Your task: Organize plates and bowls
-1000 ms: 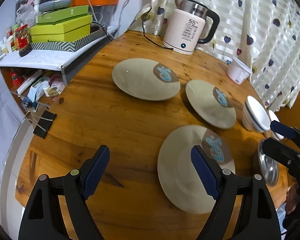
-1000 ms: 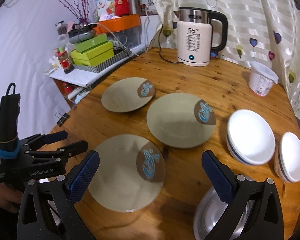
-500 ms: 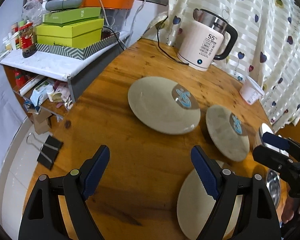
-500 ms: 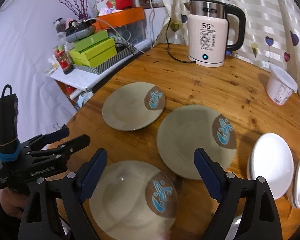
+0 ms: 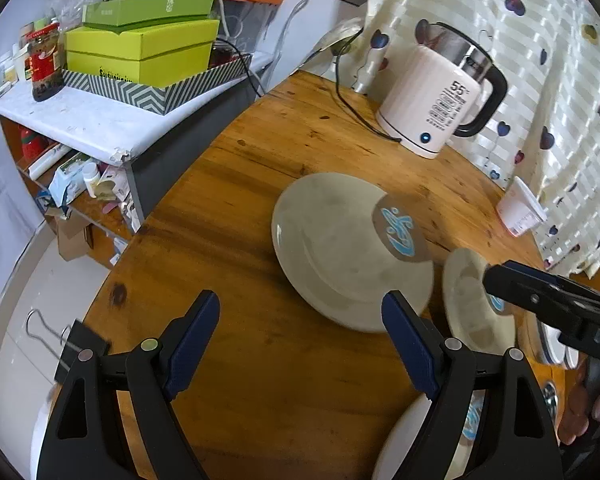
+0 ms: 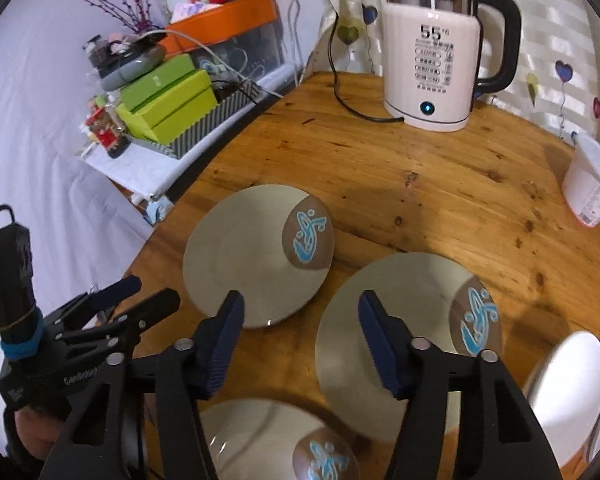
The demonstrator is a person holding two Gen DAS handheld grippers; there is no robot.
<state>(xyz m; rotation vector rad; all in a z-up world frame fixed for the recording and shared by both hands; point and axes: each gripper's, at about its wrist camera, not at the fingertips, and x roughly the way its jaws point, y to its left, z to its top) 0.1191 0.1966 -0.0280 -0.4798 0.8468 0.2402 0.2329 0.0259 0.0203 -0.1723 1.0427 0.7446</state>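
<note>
Three beige plates with a blue fish mark lie on the round wooden table. The far plate sits just ahead of my right gripper. Its jaws are closing, with only that plate's near rim and bare wood between them and nothing pressed. A second plate lies at the right and a third under the fingers. My left gripper hovers open over bare wood, short of the far plate. The second plate and the right gripper show at the right. White bowls stand at the right edge.
An electric kettle with its cord stands at the back of the table. A white tub is at the back right. A side shelf with green boxes borders the table's left. A binder clip lies by the table edge.
Both grippers have moved forward across the table toward the far plate, so the nearest plate has slid to the bottom of both views. The right jaws have narrowed a good deal.
</note>
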